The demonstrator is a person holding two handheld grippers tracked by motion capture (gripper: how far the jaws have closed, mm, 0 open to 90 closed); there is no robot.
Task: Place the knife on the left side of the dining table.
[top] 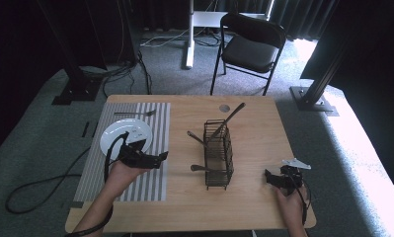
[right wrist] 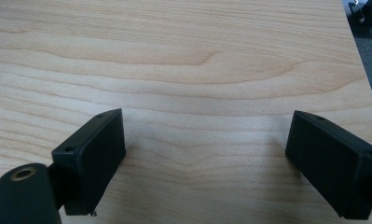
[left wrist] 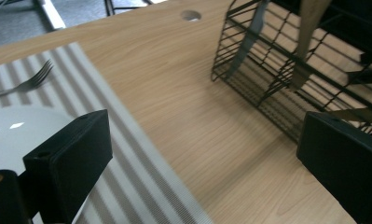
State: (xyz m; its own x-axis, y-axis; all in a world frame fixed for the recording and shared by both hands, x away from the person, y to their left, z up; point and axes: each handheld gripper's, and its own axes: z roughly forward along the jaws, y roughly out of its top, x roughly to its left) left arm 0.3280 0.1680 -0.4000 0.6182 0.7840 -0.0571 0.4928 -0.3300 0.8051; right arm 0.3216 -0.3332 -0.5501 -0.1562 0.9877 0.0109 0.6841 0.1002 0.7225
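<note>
The left gripper (left wrist: 207, 154) hangs with its two black jaws spread wide and nothing between them, over the bare wood of the surface (left wrist: 174, 93). Beyond its right jaw stands a black wire basket (left wrist: 267, 79) holding cutlery whose handles lean against the wires. Under the left jaw lie a striped placemat (left wrist: 127, 154) and a white plate (left wrist: 16, 135), with a fork (left wrist: 30, 81) just beyond the plate.

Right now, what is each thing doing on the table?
Left tongs: open, empty, over the striped mat's edge.
Right tongs: open, empty, over bare table.
Wire basket: upright, cutlery inside.
Plate: empty, on the mat.
Fork: flat on the mat.
</note>
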